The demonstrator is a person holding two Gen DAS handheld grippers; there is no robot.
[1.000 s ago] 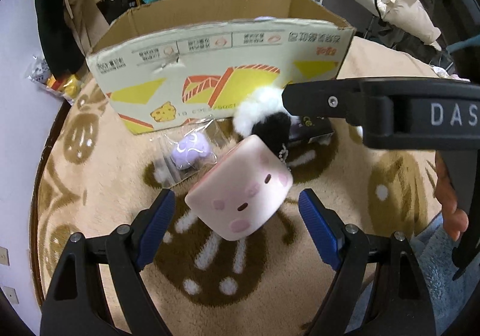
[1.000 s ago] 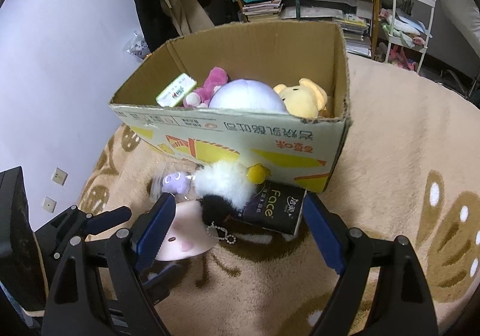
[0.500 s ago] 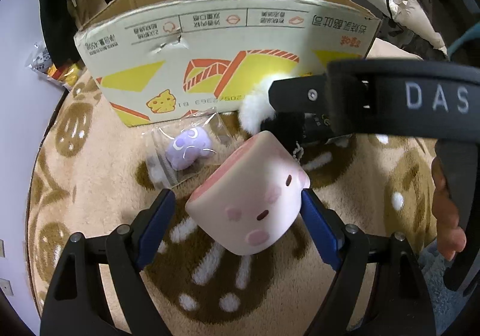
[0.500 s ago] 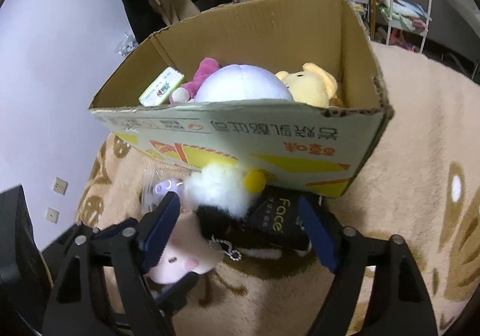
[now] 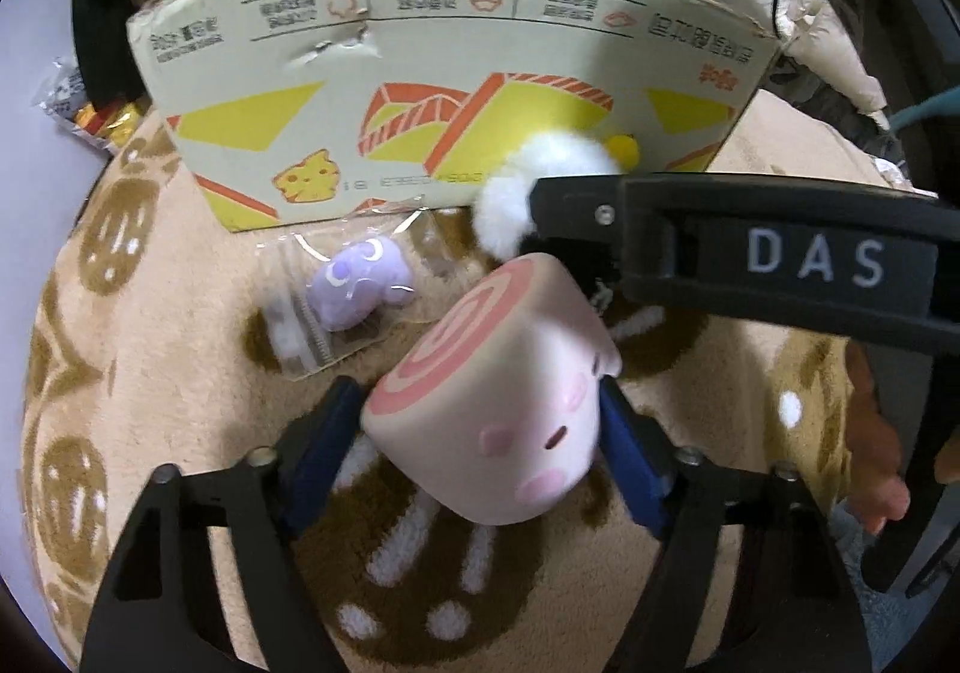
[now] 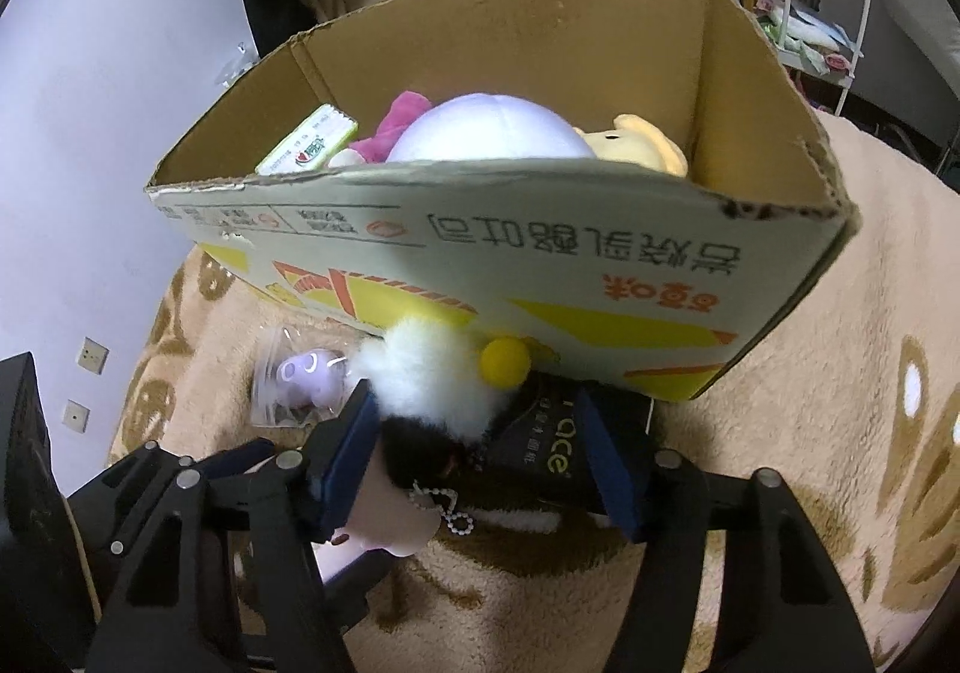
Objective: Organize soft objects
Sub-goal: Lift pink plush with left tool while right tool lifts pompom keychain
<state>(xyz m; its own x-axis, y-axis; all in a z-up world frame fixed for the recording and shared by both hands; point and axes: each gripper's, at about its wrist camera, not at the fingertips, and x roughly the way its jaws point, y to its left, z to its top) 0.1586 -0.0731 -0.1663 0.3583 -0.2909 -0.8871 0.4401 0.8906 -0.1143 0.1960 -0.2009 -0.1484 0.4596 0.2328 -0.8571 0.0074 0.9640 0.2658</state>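
My left gripper (image 5: 480,445) is shut on a pink roll-shaped squishy toy (image 5: 498,409) with a little face, held over the rug. My right gripper (image 6: 480,457) is around a white-and-black fluffy pompom toy (image 6: 432,391) with a yellow ball and bead chain; its jaws stand apart and I cannot tell if they pinch it. The pompom (image 5: 540,193) lies against the front of the cardboard box (image 6: 480,253). A small purple plush in a clear bag (image 5: 360,286) lies on the rug left of the squishy; it also shows in the right wrist view (image 6: 306,379).
The open box holds a large lilac plush (image 6: 486,129), a yellow plush (image 6: 648,144), a pink plush (image 6: 396,123) and a green-white pack (image 6: 309,138). A black "Face" packet (image 6: 558,451) lies by the box. Beige patterned rug (image 6: 810,493); shelves and clothes stand behind.
Both grippers moved forward toward the box. The left jaws closed onto the pink squishy, which has tilted so its swirl end faces up. The right jaws narrowed around the pompom.
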